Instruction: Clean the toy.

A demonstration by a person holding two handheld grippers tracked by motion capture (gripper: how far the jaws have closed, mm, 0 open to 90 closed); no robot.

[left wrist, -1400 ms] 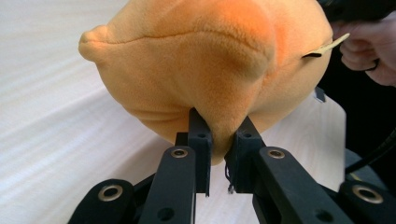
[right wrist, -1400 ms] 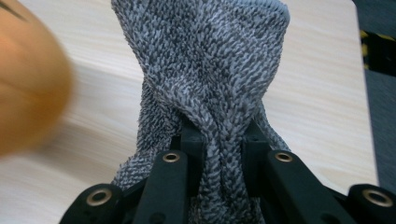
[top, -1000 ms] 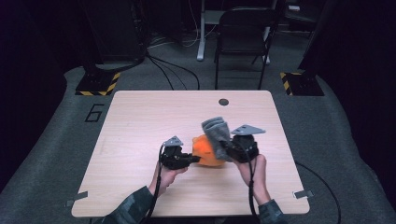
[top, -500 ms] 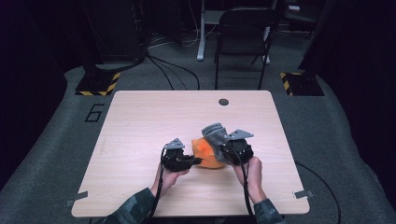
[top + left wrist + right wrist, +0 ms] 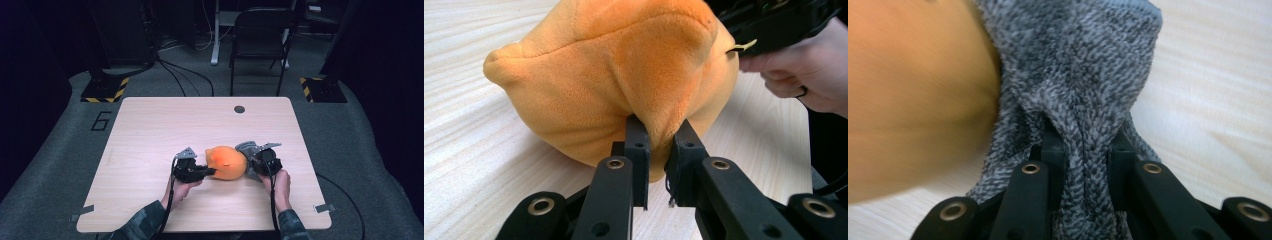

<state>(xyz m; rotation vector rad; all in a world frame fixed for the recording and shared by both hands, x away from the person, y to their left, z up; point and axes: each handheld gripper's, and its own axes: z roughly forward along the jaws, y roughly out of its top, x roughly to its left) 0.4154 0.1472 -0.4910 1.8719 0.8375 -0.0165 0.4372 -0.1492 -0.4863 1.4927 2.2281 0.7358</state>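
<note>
Fabric bunches between both sets of jaws: the left gripper (image 5: 656, 150) is pinched tight on a fold of the orange plush toy (image 5: 614, 75), while the right gripper (image 5: 1083, 150) is clamped just as tight on grey knitted fabric (image 5: 1078, 65) that hugs the toy's far end. Beyond the jaws the toy (image 5: 226, 162) rests on the surface (image 5: 150, 130), stretched between the two grippers — each grip holds only a thin pleat. Pulling apart too hard could, I judge, slip a pleat free or drag the toy sideways — the plush is soft and gives.
</note>
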